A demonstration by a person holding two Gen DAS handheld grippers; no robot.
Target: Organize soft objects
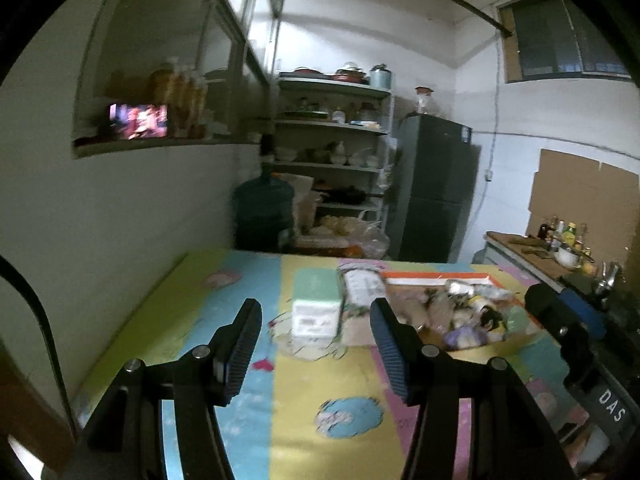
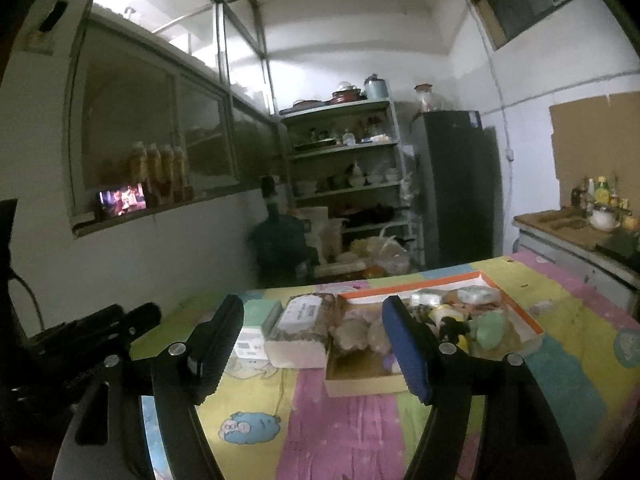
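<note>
In the left wrist view, the left tongs (image 1: 316, 350) hung above the near part of the table (image 1: 344, 408), which wore a bright patchwork cloth, with their jaws parted and nothing between them. Ahead, toward the far edge, stood a small mint-and-white box (image 1: 317, 307), and just beside it, on its right, a flat packet (image 1: 363, 287). To the right of those lay a shallow cardboard tray (image 1: 434, 279) with an orange rim, holding a heap of soft toys (image 1: 468, 320); the blur left the single toys hard to tell apart. The right tongs (image 1: 560, 316) showed as a dark shape at the table's right edge.

In the right wrist view, the right tongs (image 2: 314, 350) were also released and empty, jaws standing wide, aimed at the middle of the table (image 2: 352, 432). The tray (image 2: 516, 308) sat toward the far right corner, the soft toys (image 2: 460, 320) crowded in its far half and the near half mostly bare. The packet (image 2: 300, 320) touched the tray's left wall, and the box (image 2: 256, 330) stood next on the left.

The step in hand looked like an approach to the tray. To do it well, I would pick one toy at the edge of the heap, come down over it with the jaws wide, and close gently on its thickest part so that neighbours were not dragged along.
</note>
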